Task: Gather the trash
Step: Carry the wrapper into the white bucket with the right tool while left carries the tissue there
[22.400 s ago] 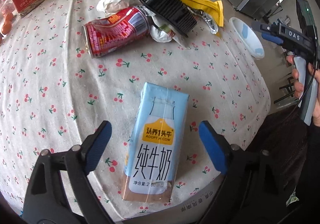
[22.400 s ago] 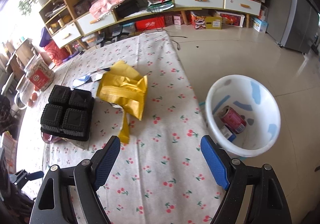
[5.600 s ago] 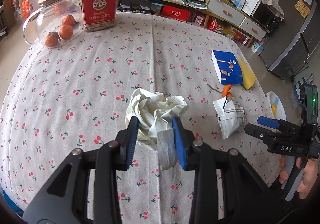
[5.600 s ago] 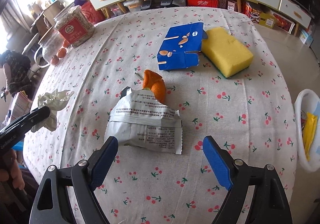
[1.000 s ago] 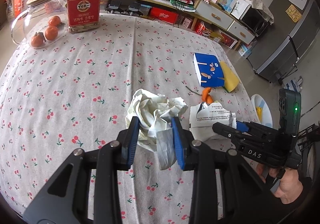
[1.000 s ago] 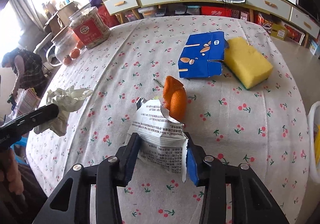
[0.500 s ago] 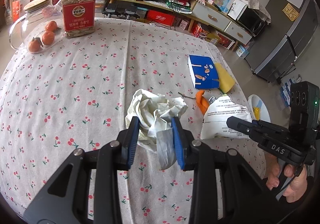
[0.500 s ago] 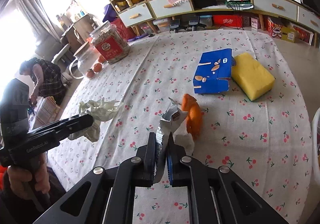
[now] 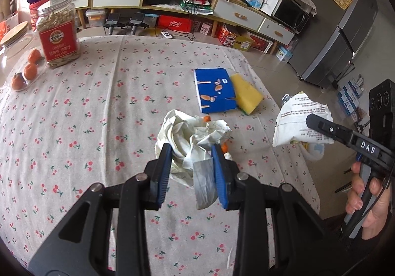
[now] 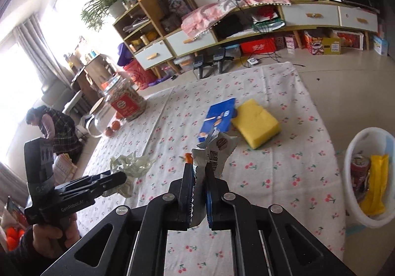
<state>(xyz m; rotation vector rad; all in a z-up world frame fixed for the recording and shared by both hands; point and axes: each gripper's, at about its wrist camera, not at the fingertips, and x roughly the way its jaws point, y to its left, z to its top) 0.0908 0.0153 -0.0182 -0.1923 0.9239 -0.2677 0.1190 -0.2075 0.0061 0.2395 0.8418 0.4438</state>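
crumpled paper (image 9: 191,139) sits pinched between the blue pads of the left gripper (image 9: 192,173), jaws narrowed onto it, the wad held up above the cherry-print desk (image 9: 98,115). in the right wrist view the same wad (image 10: 128,167) shows at the tip of that gripper (image 10: 116,178), off to the left over the desk edge.

the right gripper (image 10: 198,192) has its jaws nearly together, clamped on the torn edge of a silver snack wrapper (image 10: 214,152), which stands up from the pads. seen from the left wrist, the wrapper (image 9: 301,123) hangs in the air past the right edge of the desk, printed white side showing, with the right gripper (image 9: 318,125) in front of it and the right hand (image 9: 370,197) on the handle.

still on the desk: a blue box (image 9: 214,89) lying flat, a yellow sponge (image 9: 246,95) touching its right side, and an orange peel (image 10: 188,157) mostly hidden behind the held things. a white bin (image 10: 355,216) stands on the floor just beside the desk, holding a red can (image 10: 360,167) and a yellow bag (image 10: 375,189). at the far left corner stand a red-label jar (image 9: 58,36) and a glass jar of oranges (image 9: 22,63).
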